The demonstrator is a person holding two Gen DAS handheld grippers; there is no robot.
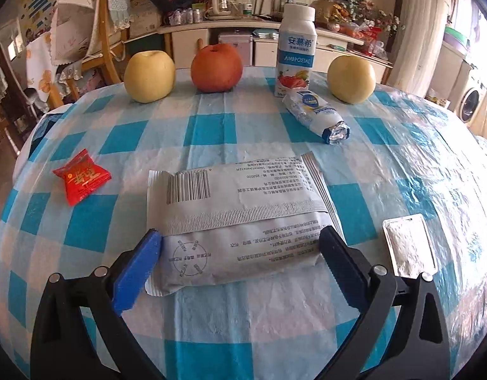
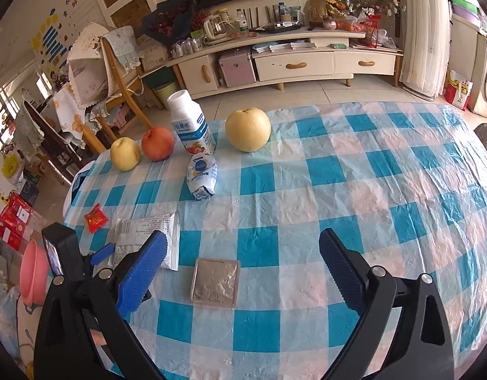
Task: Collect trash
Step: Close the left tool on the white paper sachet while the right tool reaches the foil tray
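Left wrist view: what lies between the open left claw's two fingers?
The large grey wrapper lies flat between the left claw's fingers, its near end framed by both; neither visibly presses it. The left wrist view shows this.

The left tongs (image 1: 240, 247) stand wide open, held low and reaching toward 12 o'clock. The blue finger (image 1: 137, 272) at 8 o'clock in the left wrist view angles inward, and the dark finger (image 1: 343, 269) at 4 o'clock mirrors it. The right tongs (image 2: 243, 247) are equally spread, raised higher and tilted downward. In the right wrist view, their blue finger (image 2: 142, 272) sits at 8 o'clock and the dark one (image 2: 343, 269) at 4 o'clock. The black body of the left tool shows at 9 o'clock.
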